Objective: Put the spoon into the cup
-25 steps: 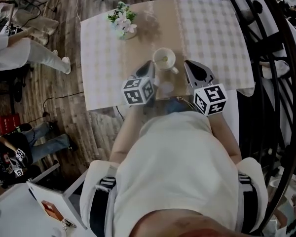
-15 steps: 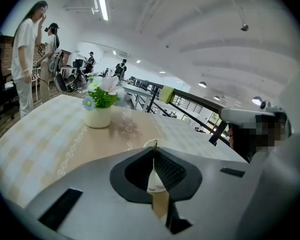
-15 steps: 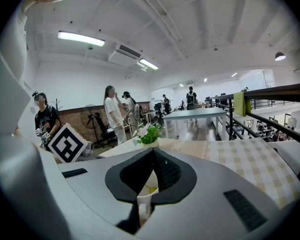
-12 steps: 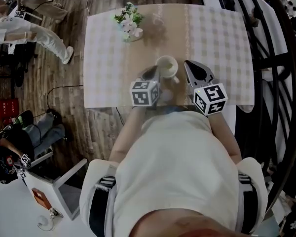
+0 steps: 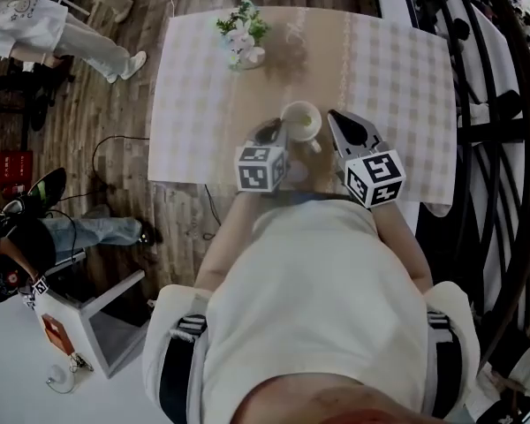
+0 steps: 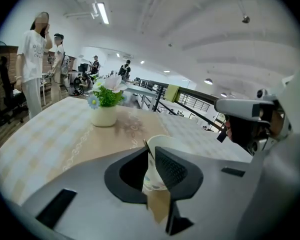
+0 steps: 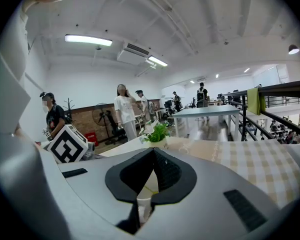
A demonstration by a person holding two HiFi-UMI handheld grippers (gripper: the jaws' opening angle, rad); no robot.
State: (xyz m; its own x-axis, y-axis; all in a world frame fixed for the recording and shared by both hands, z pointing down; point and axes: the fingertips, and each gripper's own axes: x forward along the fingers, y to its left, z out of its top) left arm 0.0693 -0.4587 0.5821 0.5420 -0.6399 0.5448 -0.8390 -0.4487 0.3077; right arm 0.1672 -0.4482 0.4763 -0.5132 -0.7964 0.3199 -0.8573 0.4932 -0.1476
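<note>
A white cup stands on the checked table near its front edge. My left gripper is at the cup's left side. Its jaws are nearly closed, and the thin spoon handle sticks up from their tips at the cup's rim. The spoon's bowl is hidden. My right gripper sits just right of the cup, its jaws shut with nothing between them. In the right gripper view the cup shows just below the jaw tips.
A small white pot of flowers stands at the far side of the table. A dark railing runs along the right. People stand on the wooden floor at the left. The table's front edge is just under both grippers.
The right gripper has slid a little left towards the cup. The left gripper has sunk slightly beside the cup. The people at the left have shifted.
</note>
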